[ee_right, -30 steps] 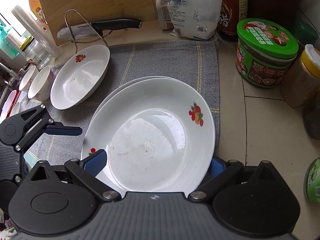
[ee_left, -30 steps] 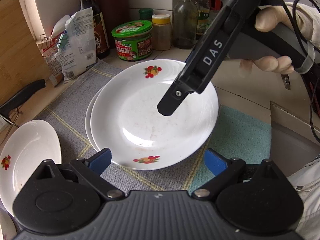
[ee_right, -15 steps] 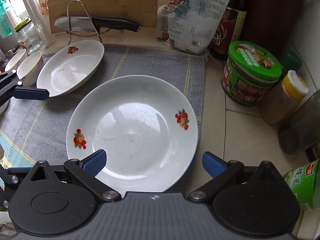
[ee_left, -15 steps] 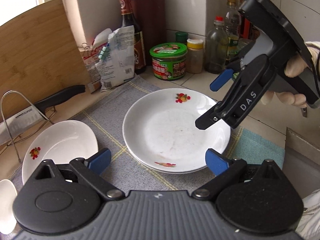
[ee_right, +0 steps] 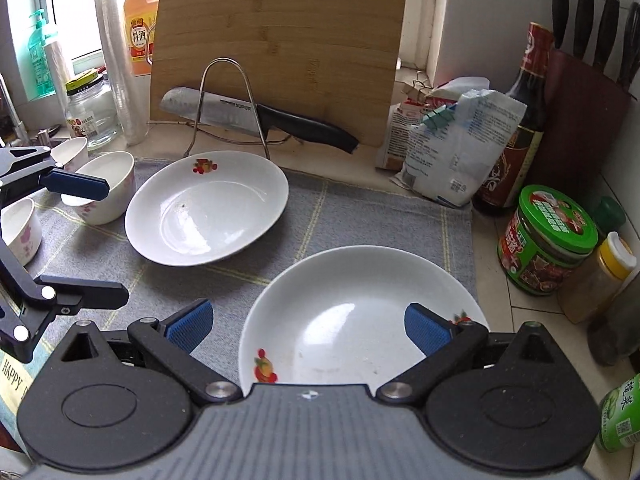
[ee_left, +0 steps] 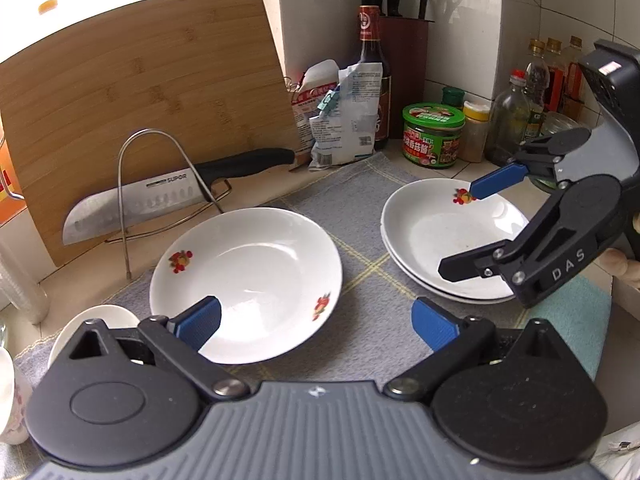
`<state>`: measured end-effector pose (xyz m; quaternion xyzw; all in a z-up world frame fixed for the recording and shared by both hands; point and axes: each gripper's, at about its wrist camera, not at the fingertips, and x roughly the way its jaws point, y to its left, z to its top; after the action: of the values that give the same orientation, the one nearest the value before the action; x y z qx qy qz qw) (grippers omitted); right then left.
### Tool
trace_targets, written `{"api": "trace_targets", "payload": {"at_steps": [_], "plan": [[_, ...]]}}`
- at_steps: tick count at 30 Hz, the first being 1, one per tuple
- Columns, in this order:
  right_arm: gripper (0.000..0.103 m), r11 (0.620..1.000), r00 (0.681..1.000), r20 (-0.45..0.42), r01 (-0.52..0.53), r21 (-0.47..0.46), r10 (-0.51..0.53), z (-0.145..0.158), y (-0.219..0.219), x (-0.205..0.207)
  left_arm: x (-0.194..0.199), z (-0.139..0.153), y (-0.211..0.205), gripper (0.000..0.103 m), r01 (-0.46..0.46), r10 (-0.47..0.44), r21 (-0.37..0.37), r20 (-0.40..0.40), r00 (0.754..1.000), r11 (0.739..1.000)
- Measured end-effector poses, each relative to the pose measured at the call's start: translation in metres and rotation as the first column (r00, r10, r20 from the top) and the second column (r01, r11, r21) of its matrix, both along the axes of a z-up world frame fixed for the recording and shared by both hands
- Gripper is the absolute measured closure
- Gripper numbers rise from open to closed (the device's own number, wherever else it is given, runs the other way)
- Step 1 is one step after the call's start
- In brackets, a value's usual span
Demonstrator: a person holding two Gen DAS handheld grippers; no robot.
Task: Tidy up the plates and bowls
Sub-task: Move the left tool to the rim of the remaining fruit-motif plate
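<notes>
Left tongs point(ee_left: 316, 318): agape, jaws just widened, empty; lone plate point(ee_left: 246, 280) just ahead, awaiting stacking. Right tongs point(ee_right: 310, 326): agape, empty, over two nested plates point(ee_right: 360, 312).

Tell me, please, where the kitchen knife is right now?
The kitchen knife rests across the wire rack in front of the leaning wooden cutting board, just behind the single plate, in the right wrist view's upper middle.

L wrist cam angled down, R wrist cam likewise, both close, sharing single plate point(ee_left: 248, 280) point(ee_right: 208, 208), mat point(ee_left: 360, 216) point(ee_right: 360, 216)
</notes>
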<state>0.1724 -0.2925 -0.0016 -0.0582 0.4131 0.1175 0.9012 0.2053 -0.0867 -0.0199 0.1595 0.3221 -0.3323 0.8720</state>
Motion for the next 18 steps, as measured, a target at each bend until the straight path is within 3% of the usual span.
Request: {"api": "trace_targets", "payload": {"at_steps": [8,14,18], "plan": [[0.0,0.999,1.0,0.011,-0.017,-0.035,0.017,-0.002,0.06,0.001,0.025,0.003,0.029,0.002,0.033,-0.033,0.019,0.014,0.999,0.999],[0.0,0.993,0.995,-0.009,-0.097,-0.071,0.097,-0.01,0.071,0.009,0.029,0.001,0.032,0.002,0.043,-0.046,0.072,0.048,0.998,0.996],[0.0,0.986,0.99,-0.012,-0.143,-0.087,0.142,-0.015,0.07,0.019,0.041,0.005,0.034,0.002,0.016,-0.017,0.069,0.011,1.0,0.997]]}}
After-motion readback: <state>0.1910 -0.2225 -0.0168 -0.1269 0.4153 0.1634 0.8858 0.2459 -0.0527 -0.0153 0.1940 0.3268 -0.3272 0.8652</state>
